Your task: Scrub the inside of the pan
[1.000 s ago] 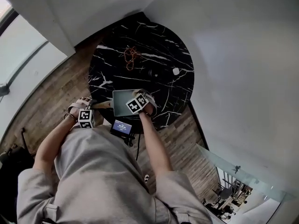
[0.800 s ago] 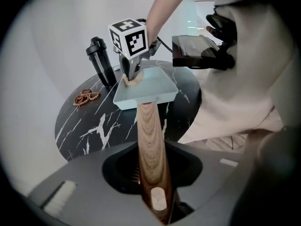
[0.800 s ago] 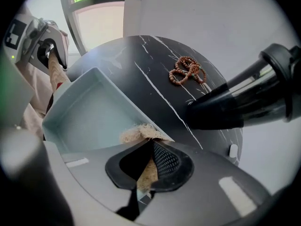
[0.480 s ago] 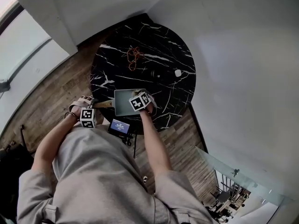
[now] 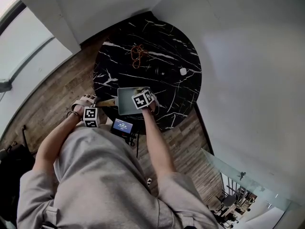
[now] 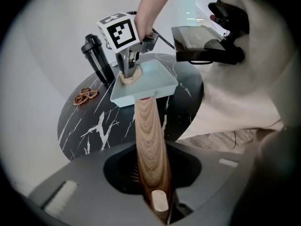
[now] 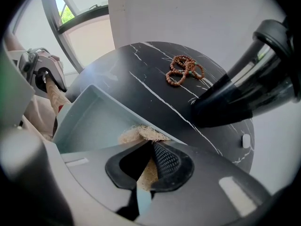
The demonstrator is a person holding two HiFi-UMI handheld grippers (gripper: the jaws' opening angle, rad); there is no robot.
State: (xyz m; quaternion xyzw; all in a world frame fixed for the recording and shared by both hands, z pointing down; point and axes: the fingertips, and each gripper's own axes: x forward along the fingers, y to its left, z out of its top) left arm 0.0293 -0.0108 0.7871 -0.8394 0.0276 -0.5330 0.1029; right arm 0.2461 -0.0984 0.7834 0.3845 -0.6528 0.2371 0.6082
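Mid-scrub. My L tool [image 6: 157, 199] clenches the pan handle [image 6: 149, 140], jaws just closing tighter. R tool [image 7: 140, 173] grips the fibre scrubber [image 7: 141, 134], pressed into a corner of the pan [image 5: 127, 101], centre frame on the table [image 5: 167, 46]. Next, I reckon: sweep across pan floor w/ steady pressure.

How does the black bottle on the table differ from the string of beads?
The bottle is plain black; the beads are reddish-brown. The bottle stands upright; the beads lie flat in a loose tangle. The bottle is far taller than the beads. Both rest on the marble table, outside the pan.
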